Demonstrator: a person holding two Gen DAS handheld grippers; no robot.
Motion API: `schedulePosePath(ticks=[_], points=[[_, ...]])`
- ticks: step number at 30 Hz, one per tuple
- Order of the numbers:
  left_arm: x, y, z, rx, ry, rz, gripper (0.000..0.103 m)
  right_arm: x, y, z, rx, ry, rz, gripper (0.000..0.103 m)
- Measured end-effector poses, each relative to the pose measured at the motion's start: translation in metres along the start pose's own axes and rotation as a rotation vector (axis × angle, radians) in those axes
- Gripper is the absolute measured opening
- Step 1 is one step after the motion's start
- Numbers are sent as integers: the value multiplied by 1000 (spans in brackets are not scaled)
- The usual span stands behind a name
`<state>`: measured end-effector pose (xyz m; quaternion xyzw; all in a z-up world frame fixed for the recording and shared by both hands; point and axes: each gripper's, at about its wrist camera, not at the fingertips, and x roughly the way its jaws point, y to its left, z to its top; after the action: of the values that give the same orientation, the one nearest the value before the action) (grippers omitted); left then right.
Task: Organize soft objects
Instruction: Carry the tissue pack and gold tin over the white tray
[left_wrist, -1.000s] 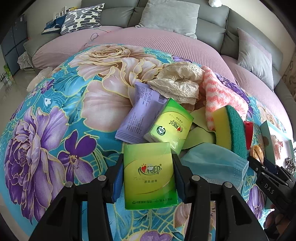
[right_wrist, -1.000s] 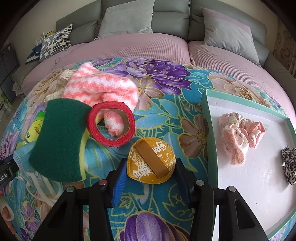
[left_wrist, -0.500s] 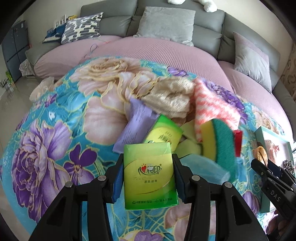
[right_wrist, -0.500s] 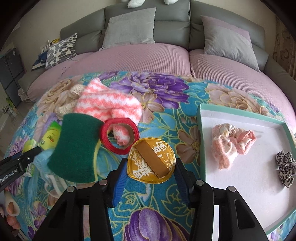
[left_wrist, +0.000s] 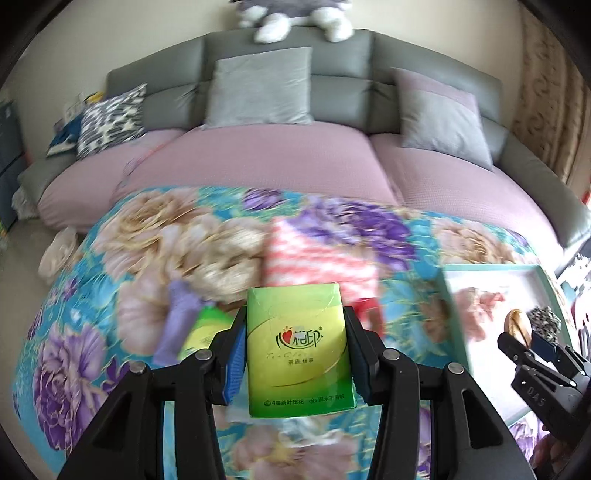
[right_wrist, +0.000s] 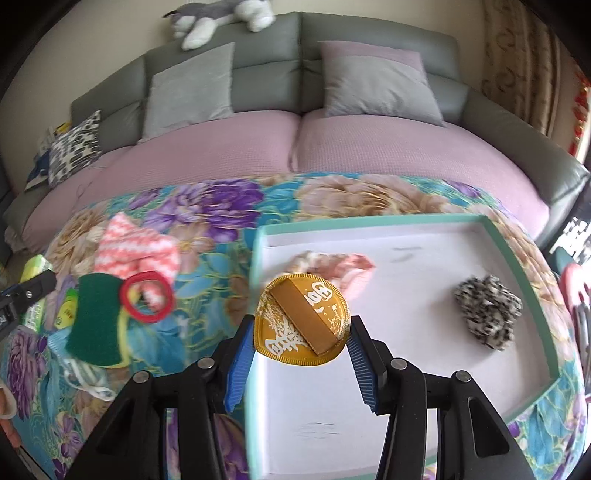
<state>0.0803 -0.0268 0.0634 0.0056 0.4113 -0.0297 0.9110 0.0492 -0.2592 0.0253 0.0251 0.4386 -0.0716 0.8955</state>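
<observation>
Teal-rimmed tray (right_wrist: 373, 223) on floral-covered surface (right_wrist: 221, 206): holds pink crumpled cloth (right_wrist: 332, 264) and leopard-print scrunchie (right_wrist: 487, 312). Right view alone shows green sponge (right_wrist: 94, 325) and red ring (right_wrist: 147, 302) left of tray. Left gripper (left_wrist: 295, 350) clamped on green tissue pack (left_wrist: 297, 347). Right gripper (right_wrist: 301, 354) clamped on gold round pad (right_wrist: 301, 319), above tray's left edge.

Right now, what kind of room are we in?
Probably a living room at home: a grey sofa with cushions, a plush toy on its backrest, and a floral cloth spread over the pink seat.
</observation>
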Motion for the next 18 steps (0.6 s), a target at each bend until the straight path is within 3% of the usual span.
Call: schedulePosePath(ticks=[7,13,18], points=[[4,-78,3,132,15,-107,49,-3,-47,-7,87,26,-65,52],[15,-152,-14,248,58,-230,49,-4,-82,-18,137,57,-132,52],[25,-194,-31,318,103,-281,49,-4,-109,-26,192,81,-165,52]])
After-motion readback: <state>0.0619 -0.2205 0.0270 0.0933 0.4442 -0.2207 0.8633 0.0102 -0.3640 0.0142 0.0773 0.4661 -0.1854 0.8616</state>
